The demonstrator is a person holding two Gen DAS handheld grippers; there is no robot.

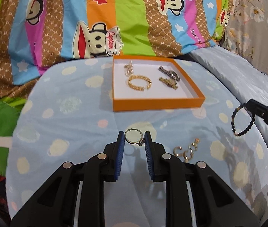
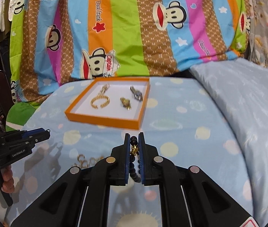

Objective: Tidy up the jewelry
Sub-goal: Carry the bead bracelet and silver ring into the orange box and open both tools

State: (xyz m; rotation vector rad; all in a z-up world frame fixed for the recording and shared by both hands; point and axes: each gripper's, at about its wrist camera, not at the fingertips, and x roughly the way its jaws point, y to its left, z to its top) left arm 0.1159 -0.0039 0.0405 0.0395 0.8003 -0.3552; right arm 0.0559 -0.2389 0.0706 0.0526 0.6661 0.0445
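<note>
The left gripper (image 1: pixel 134 140) grips a thin silver ring (image 1: pixel 133 137) between its blue pads (image 1: pixel 121 147), the small stone setting sitting at about 4 o'clock on the band, against the right pad. The ring hangs above the pale blue dotted sheet (image 1: pixel 67 124). At 12 o'clock from this gripper lies the orange tray (image 1: pixel 158 105), shallow and white-lined. Inside it, a gold chain bracelet (image 1: pixel 139 82) rests at the tray's 9 o'clock side with a pale chain piece (image 1: pixel 128 68) just behind it; a small gold watch (image 1: pixel 168 83) and a dark grey watch (image 1: pixel 169 72) lie toward 3 o'clock, touching each other. On the sheet at 3 o'clock from the left gripper sits a cluster of gold hoop earrings (image 1: pixel 186 149).

The right gripper (image 2: pixel 134 141) is clenched on a dark beaded bracelet (image 2: pixel 134 162) with a gold charm (image 2: pixel 134 150), the loop dangling below the closed pads. In the left wrist view that bracelet (image 1: pixel 242 120) hangs at the far 3 o'clock edge, well apart from the tray. A striped monkey-print quilt (image 1: pixel 134 19) fills the 12 o'clock background.
</note>
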